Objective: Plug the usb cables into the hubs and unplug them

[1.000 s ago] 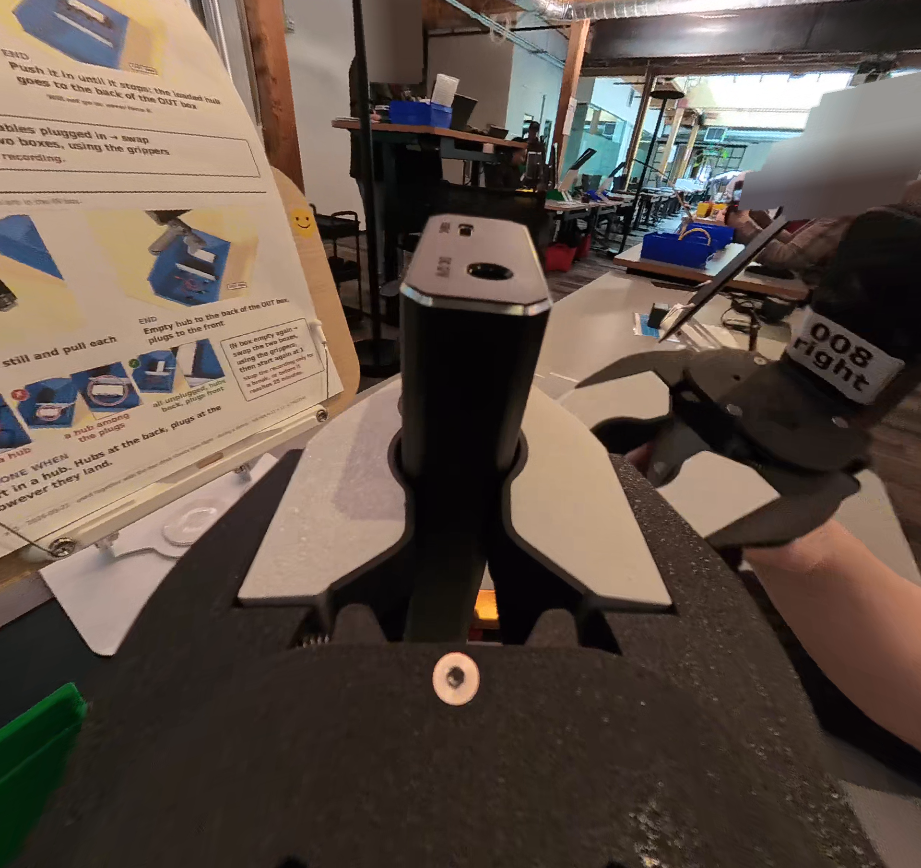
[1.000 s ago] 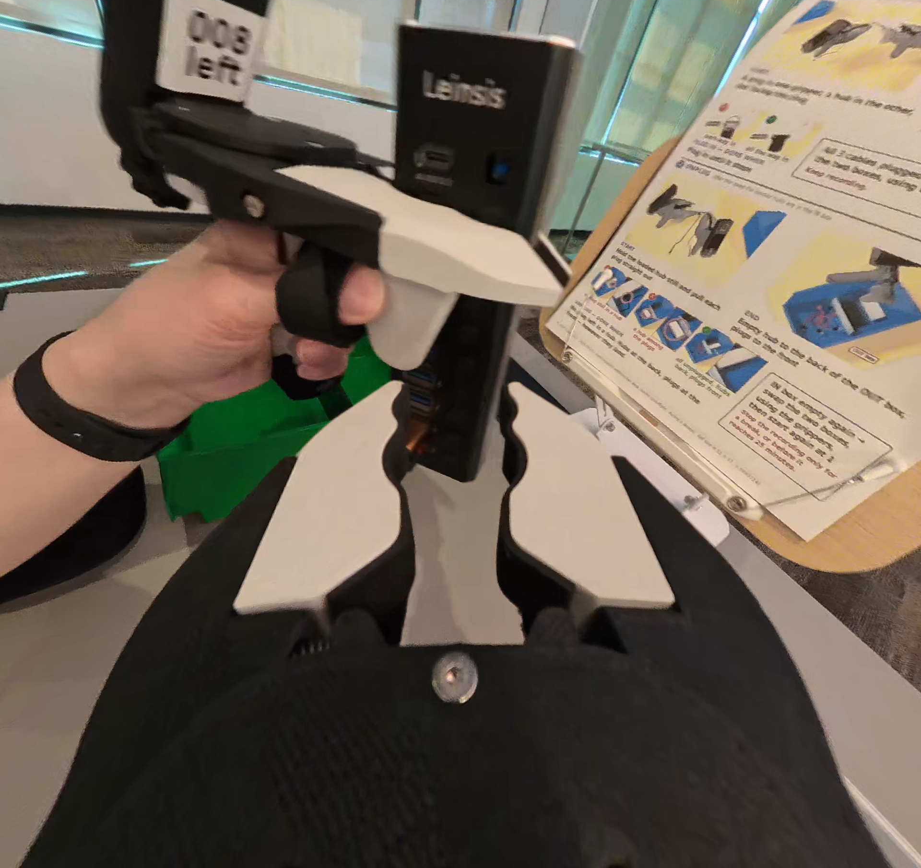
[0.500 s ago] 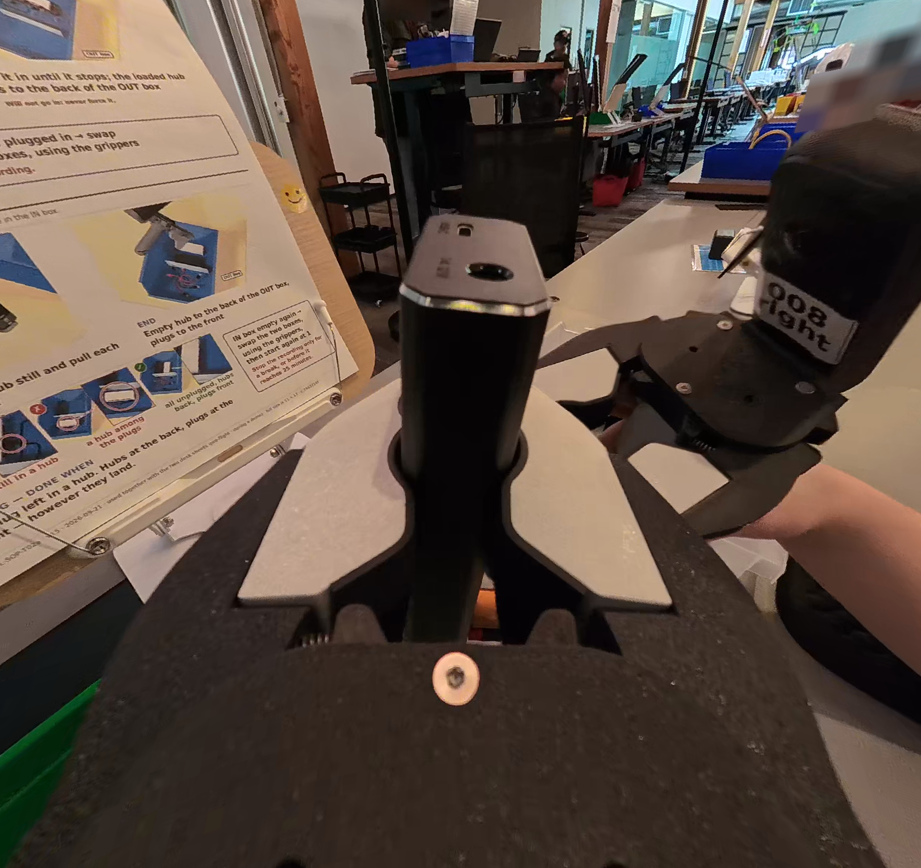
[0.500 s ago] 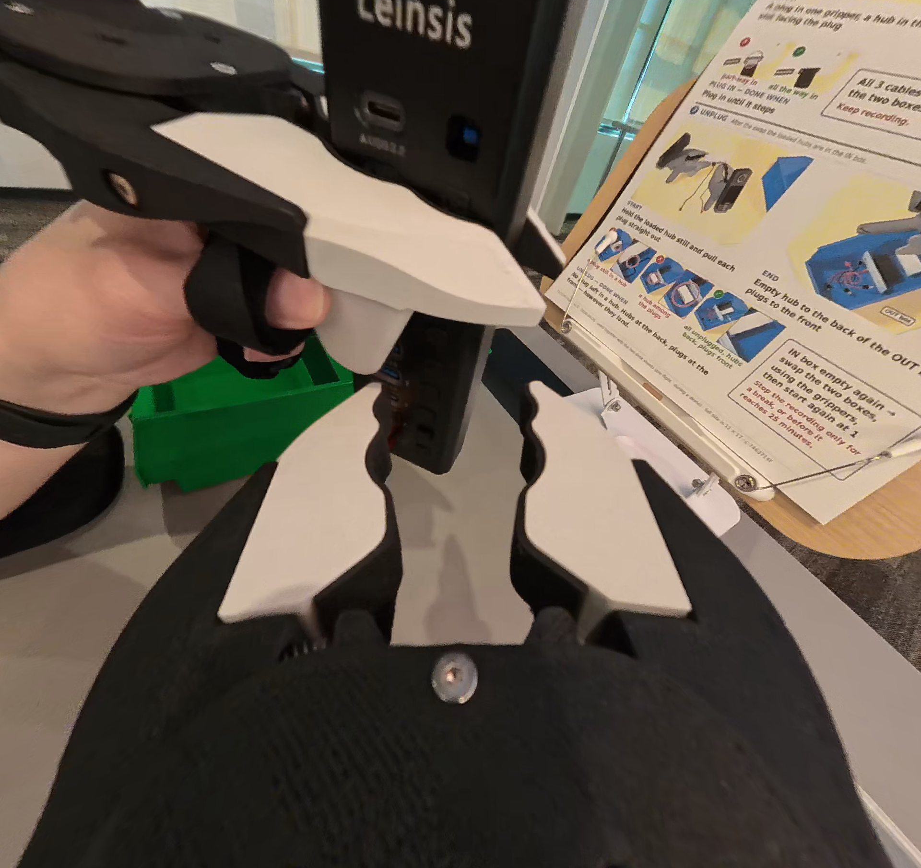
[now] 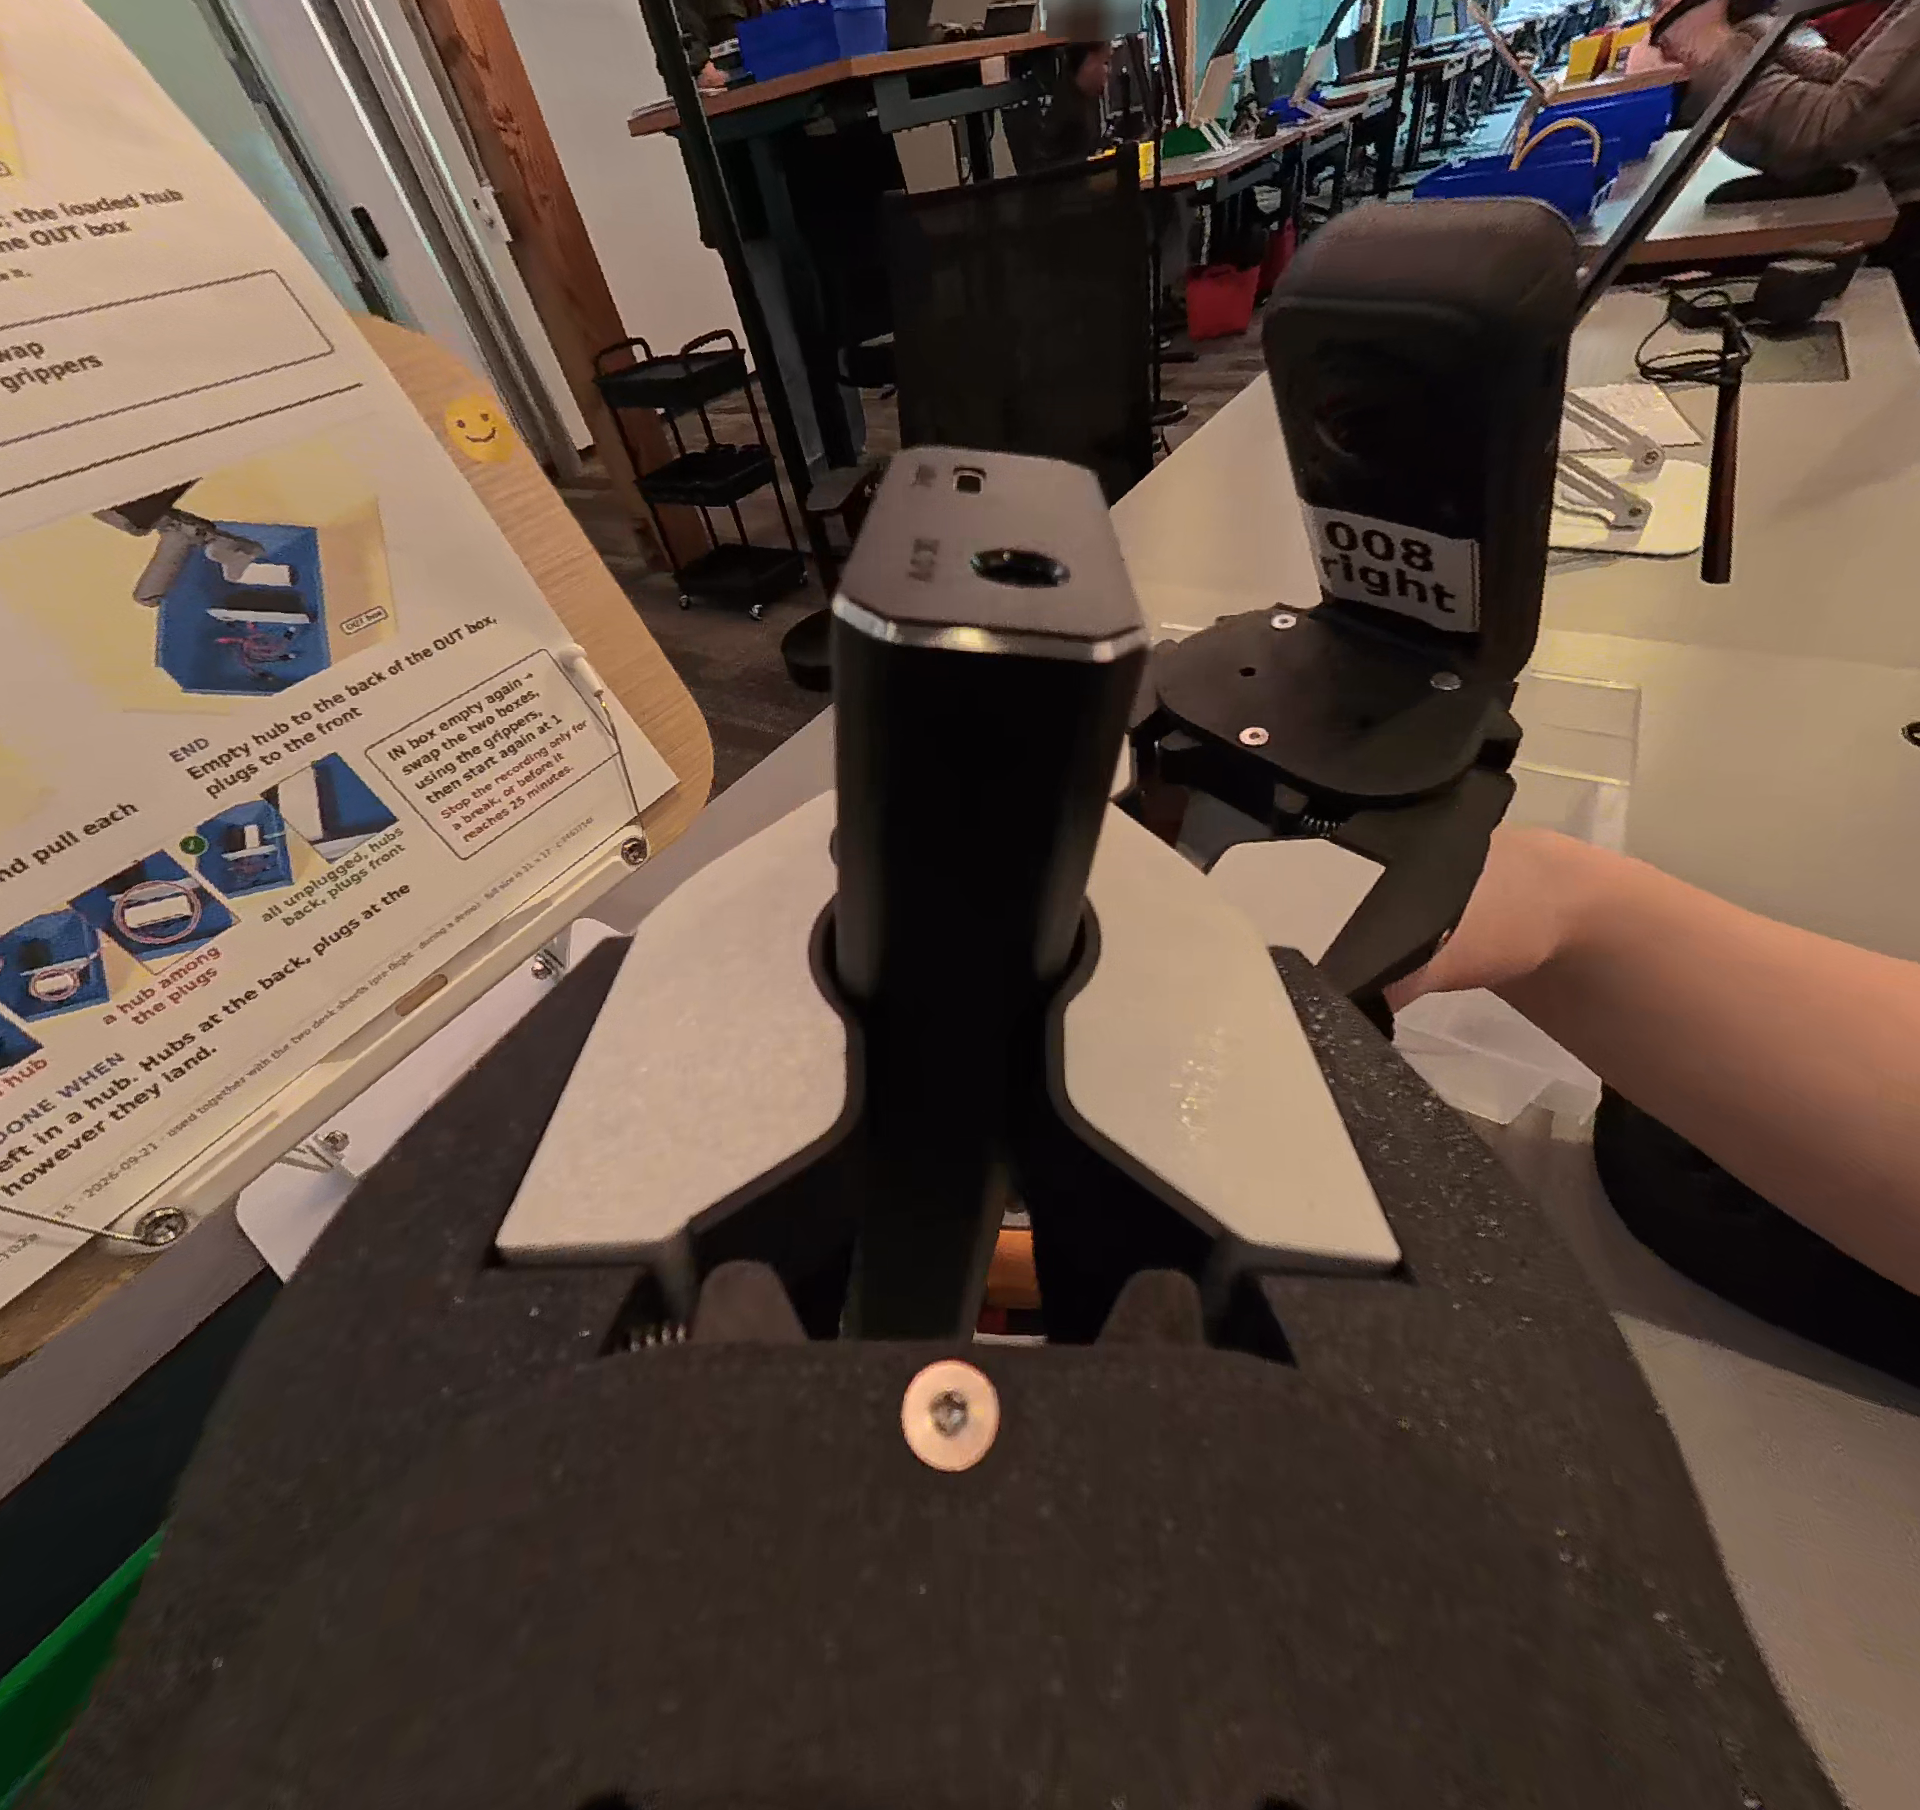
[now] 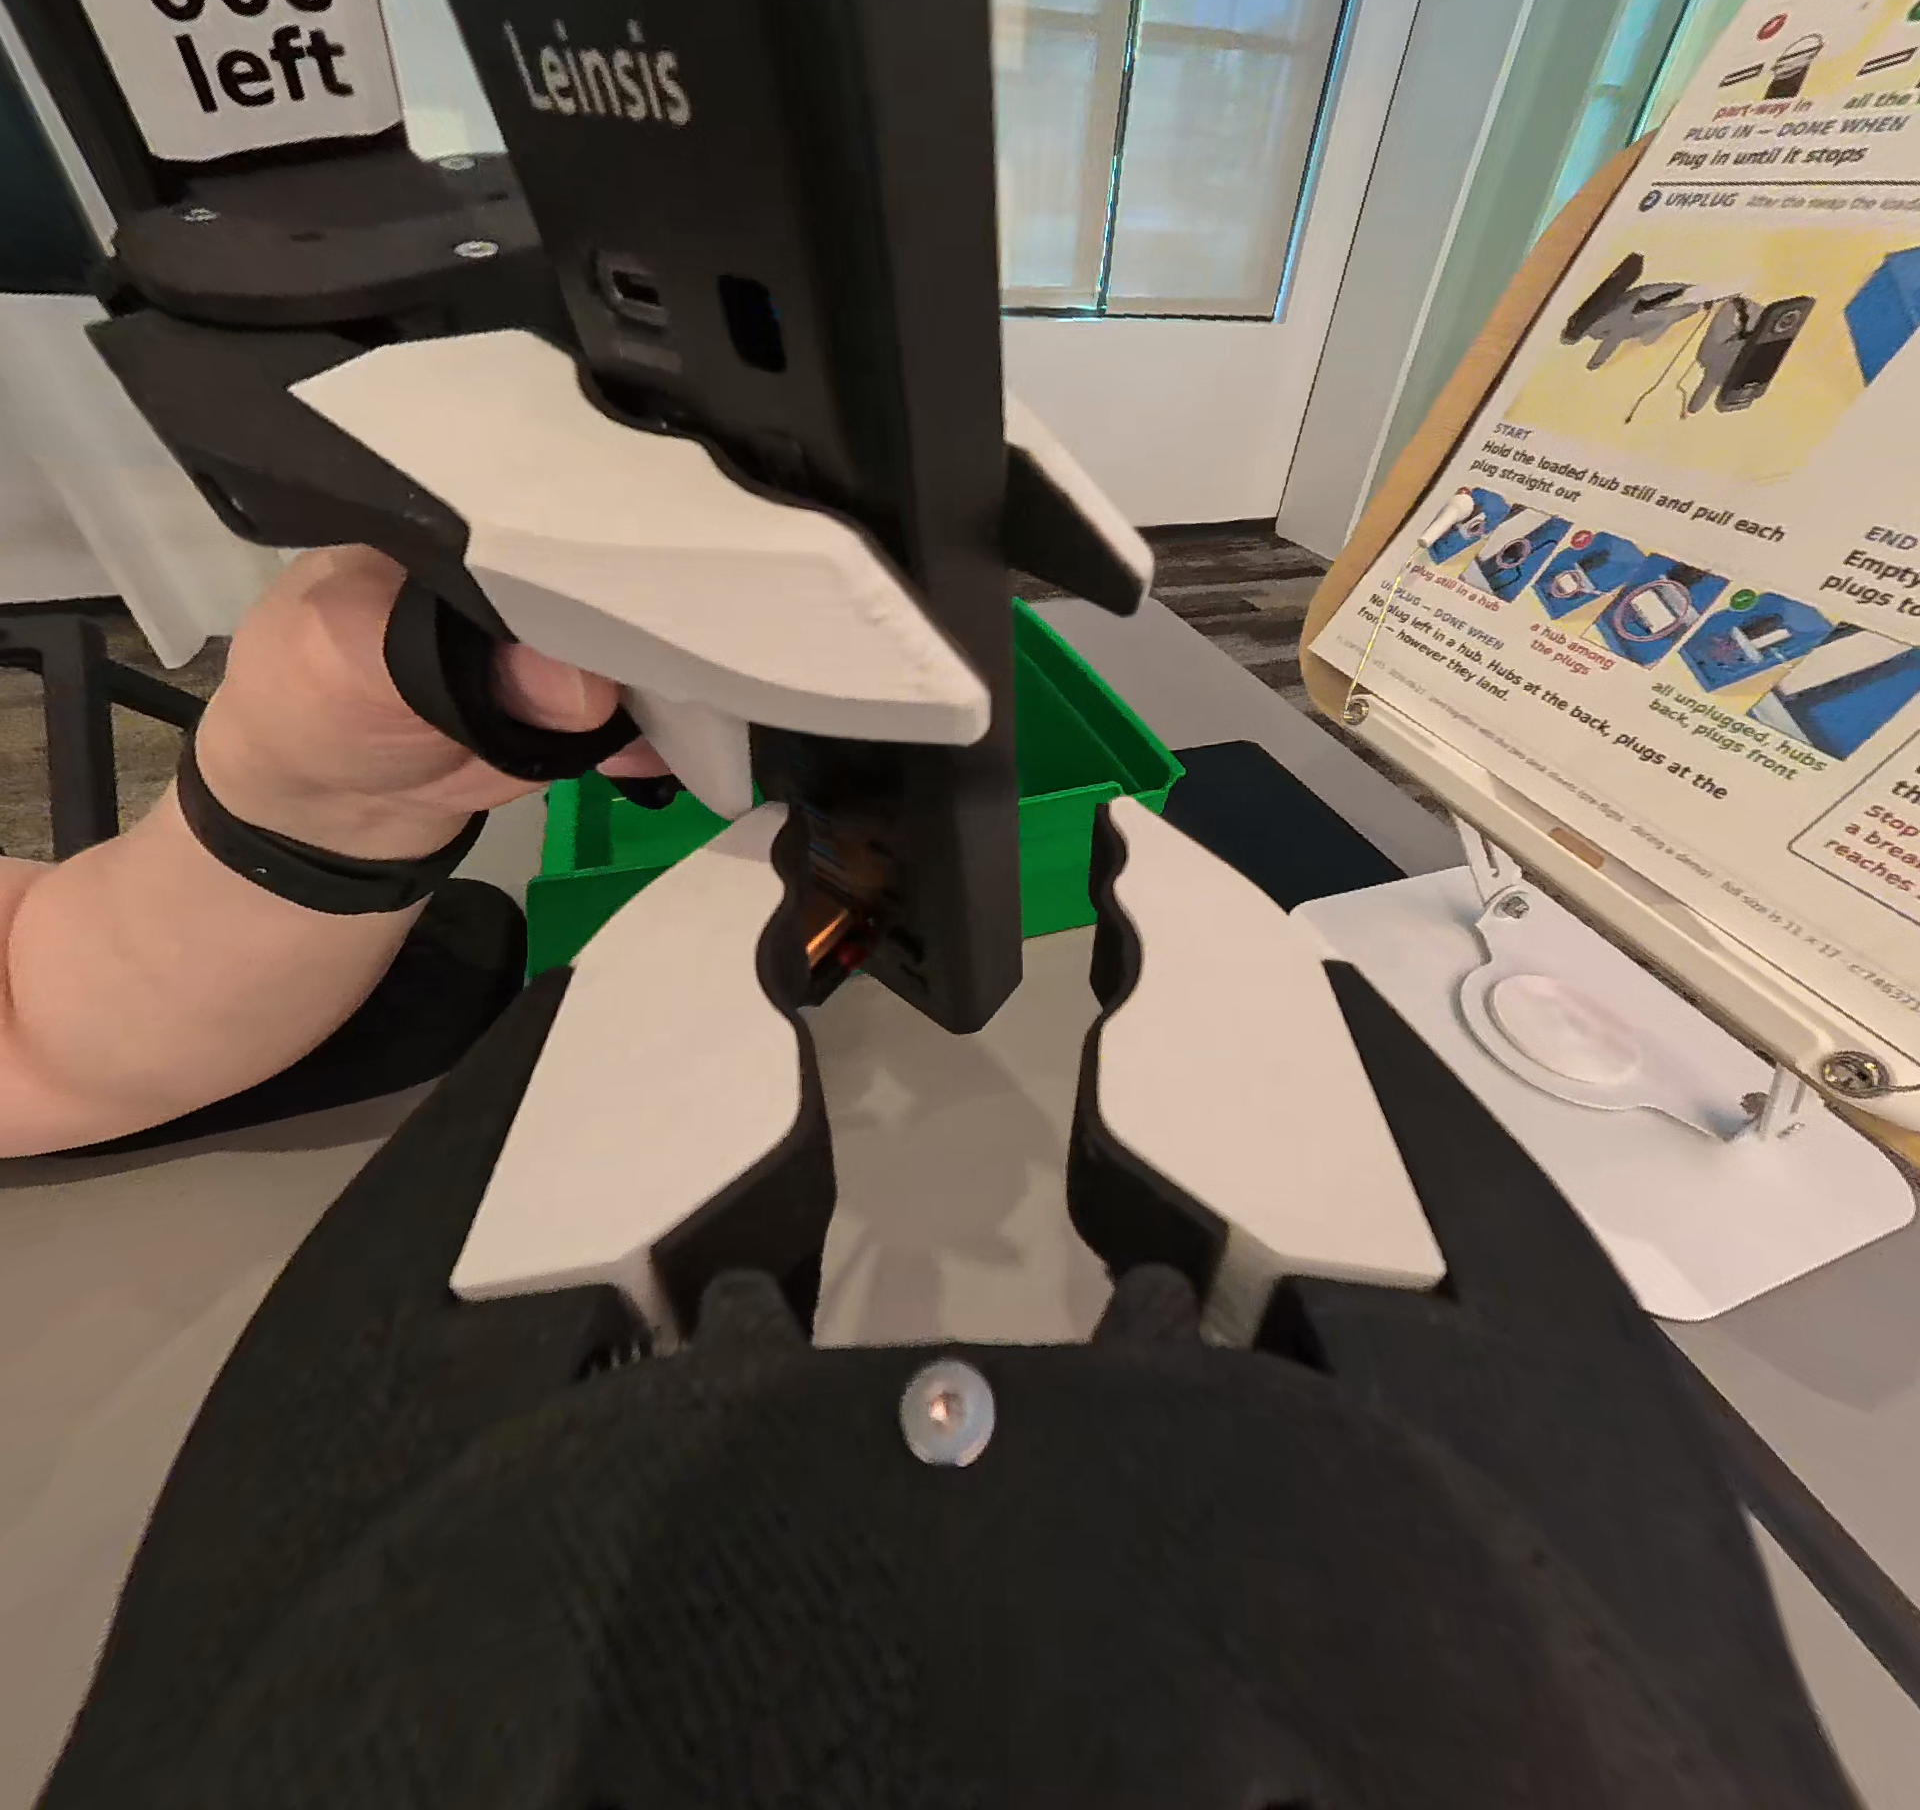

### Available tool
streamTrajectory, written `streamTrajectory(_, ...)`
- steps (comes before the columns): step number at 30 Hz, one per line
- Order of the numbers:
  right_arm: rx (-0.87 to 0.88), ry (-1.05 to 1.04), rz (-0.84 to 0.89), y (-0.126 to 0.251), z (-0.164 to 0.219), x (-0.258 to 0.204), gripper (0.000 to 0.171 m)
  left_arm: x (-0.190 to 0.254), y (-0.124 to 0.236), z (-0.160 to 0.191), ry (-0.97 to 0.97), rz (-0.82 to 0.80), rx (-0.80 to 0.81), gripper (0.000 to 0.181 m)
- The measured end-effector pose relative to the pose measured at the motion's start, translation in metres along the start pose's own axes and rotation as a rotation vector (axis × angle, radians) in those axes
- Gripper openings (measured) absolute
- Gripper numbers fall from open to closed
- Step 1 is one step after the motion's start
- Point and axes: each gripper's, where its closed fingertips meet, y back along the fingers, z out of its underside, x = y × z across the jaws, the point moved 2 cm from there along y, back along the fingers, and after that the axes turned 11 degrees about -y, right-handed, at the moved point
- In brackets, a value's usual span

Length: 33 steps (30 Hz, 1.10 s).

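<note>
My left gripper is shut on a black USB hub and holds it upright above the table. In the right wrist view the hub hangs down between the left gripper's white fingers. My right gripper is open, with its fingertips on either side of the hub's lower end, apart from it. Something orange shows in the hub's lowest port. The right gripper's body shows just behind and right of the hub. No cable is in view.
An instruction board on a wooden stand leans at the left, with its white base on the grey table. A green bin sits behind the hub. A clear plastic box lies under the right hand. My hands' fingertips stand some 6 centimetres from each other.
My right gripper has opened wider and moved in under the hub, so the hub's lower end now sits between its fingers. My left gripper still holds the hub.
</note>
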Motion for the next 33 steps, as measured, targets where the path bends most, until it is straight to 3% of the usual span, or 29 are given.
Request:
streamTrajectory(5, -0.060, 0.070, -0.040, 0.003, 0.001, -0.014, 0.053, 0.016, 0.005, -0.013, -0.016, 0.089, 0.035, 0.031)
streamTrajectory(10, -0.087, 0.069, -0.183, 0.004, 0.008, -0.033, 0.056, 0.036, 0.017, -0.032, 0.044, 0.237, 0.126, 0.030)
streamTrajectory(12, -0.065, 0.040, -0.253, 0.005, 0.006, -0.041, 0.053, 0.041, 0.021, -0.038, 0.045, 0.273, 0.154, 0.030)
streamTrajectory(15, -0.084, 0.029, -0.361, 0.009, 0.006, -0.054, 0.035, 0.044, 0.027, -0.045, 0.058, 0.317, 0.196, 0.030)
streamTrajectory(19, -0.182, 0.123, -0.289, 0.021, 0.006, -0.054, 0.031, 0.049, 0.035, -0.044, 0.035, 0.416, 0.196, 0.031)
streamTrajectory(23, -0.385, 0.250, -0.081, 0.043, 0.022, -0.031, 0.031, 0.048, 0.041, -0.034, -0.058, 0.409, 0.122, 0.042)
streamTrajectory(29, -0.626, 0.378, 0.131, 0.071, 0.039, -0.013, 0.031, 0.053, 0.034, 0.012, -0.330, 0.376, -0.151, 0.043)
streamTrajectory(33, -0.836, 0.406, 0.232, 0.088, 0.058, -0.004, 0.031, 0.071, 0.020, 0.029, -0.397, 0.443, -0.220, 0.045)
